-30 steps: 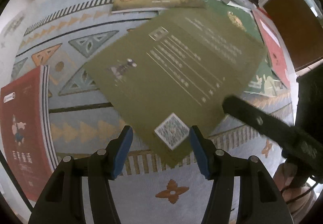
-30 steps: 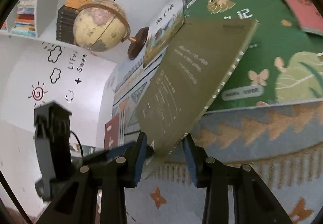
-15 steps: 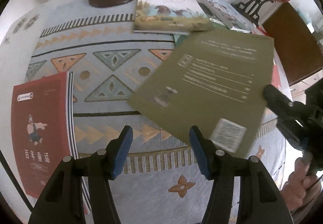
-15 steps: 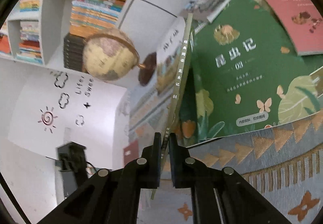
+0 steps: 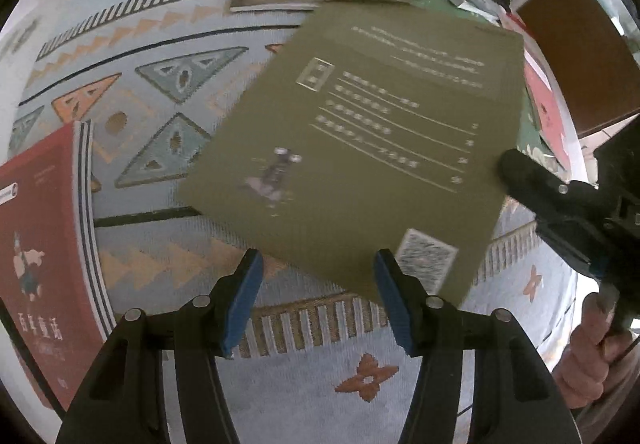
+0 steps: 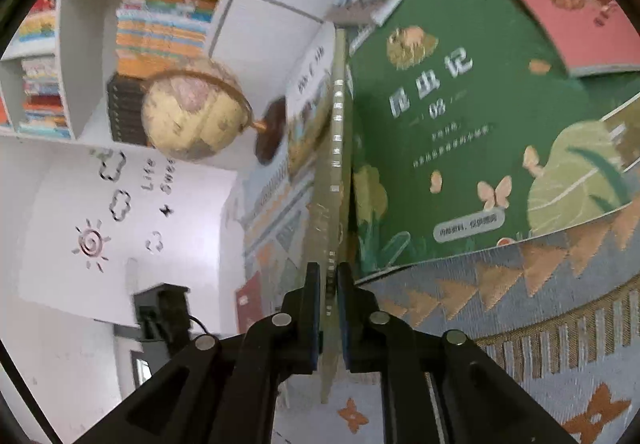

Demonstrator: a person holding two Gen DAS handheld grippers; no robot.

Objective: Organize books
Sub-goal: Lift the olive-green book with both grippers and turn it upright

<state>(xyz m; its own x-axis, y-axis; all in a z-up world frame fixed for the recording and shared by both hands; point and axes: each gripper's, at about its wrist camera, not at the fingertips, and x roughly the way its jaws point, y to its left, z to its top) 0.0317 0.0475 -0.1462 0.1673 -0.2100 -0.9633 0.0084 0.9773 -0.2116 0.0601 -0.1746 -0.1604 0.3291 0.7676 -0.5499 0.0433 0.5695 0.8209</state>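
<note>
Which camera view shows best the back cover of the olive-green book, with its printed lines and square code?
The left wrist view: there the olive-green book faces the camera, so its whole back cover, text lines and square code show, though blurred. The right wrist view shows only its thin spine edge-on, clamped in the right gripper.

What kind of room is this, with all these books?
Probably a child's reading room or study corner. White shelves are stacked with books, a globe stands nearby, and picture books such as the green one lie on a patterned cloth.
</note>
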